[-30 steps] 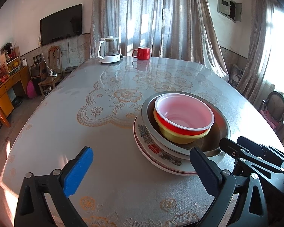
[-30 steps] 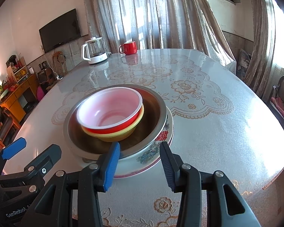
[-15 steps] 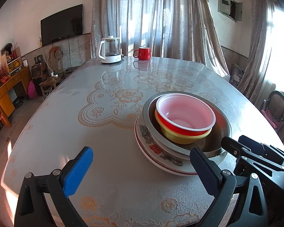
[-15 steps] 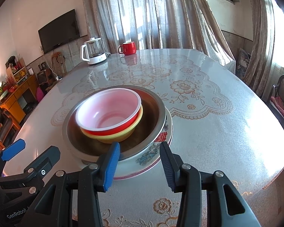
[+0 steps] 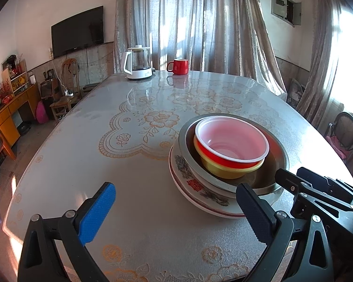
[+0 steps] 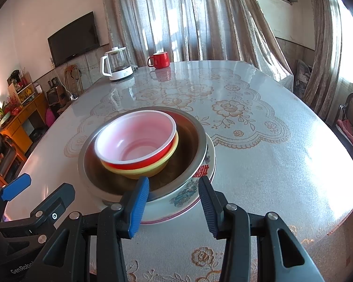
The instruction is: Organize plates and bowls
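A stack stands on the table [image 5: 94,141]: a flower-patterned plate [image 5: 200,193] at the bottom, a steel bowl [image 5: 261,177] on it, then a yellow bowl [image 5: 223,173] holding a red bowl [image 5: 233,141] with a pale inside. My left gripper [image 5: 175,190] is open wide, low over the table, left of and nearer than the stack. In the right wrist view the red bowl [image 6: 134,141], steel bowl [image 6: 190,145] and plate [image 6: 183,196] sit just beyond my right gripper [image 6: 174,183]. It stands partly open at the plate's near rim, and its pads press on nothing.
A white-based glass kettle [image 5: 138,64] and a red mug [image 5: 180,67] stand at the table's far edge, before the curtains. A chair [image 5: 346,131] is off the table's right side. An orange cabinet [image 5: 7,117] and a wall television are at the left.
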Tool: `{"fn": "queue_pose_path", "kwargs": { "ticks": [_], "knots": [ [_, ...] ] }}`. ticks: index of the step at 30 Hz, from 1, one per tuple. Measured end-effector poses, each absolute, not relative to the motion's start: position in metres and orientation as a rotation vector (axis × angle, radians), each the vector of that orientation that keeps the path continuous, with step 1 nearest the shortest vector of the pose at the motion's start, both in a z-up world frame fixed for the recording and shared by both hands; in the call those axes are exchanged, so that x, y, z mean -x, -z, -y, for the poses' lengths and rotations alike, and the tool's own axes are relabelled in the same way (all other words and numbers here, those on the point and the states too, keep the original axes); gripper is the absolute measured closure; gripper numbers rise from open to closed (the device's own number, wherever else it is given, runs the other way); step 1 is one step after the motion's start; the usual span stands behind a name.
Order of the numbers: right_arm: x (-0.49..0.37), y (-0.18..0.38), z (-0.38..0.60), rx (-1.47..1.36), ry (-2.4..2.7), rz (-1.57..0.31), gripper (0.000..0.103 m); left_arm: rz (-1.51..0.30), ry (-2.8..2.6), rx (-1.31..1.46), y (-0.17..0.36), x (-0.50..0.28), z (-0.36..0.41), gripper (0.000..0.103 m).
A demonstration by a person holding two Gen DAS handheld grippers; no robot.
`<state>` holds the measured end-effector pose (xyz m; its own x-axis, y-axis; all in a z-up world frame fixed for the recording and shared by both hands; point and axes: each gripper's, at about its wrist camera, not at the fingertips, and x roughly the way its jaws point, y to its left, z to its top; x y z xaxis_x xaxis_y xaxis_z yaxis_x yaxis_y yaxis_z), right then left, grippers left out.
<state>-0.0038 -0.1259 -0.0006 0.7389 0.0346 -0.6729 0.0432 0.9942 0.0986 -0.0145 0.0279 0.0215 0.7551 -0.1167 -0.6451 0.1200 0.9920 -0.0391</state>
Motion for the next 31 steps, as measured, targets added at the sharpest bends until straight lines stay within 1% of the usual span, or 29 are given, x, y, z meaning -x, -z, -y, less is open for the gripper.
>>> {"fn": "queue_pose_path", "kwargs": {
  "ticks": [25,26,28,31],
  "knots": [
    [0.0011,0.0025,0.1263,-0.114,0.003,-0.742,0.059,-0.695,0.111,-0.017,-0.0198,0.0135,-0.0271,0.0],
    [0.0011,0.0025,0.1263,-0.113,0.004,-0.743,0.059,-0.683,0.108,-0.021,-0.0202,0.015,-0.0267,0.001],
    [0.0009,0.0032,0.1266,-0.116,0.003,-0.744,0.059,-0.651,0.099,-0.03,-0.0225,0.0174,-0.0259,0.006],
    [-0.0001,0.0016,0.1275,-0.118,-0.007,-0.737,0.059,-0.675,0.119,-0.004,-0.022,0.0138,-0.0291,0.005]
  ]
}}
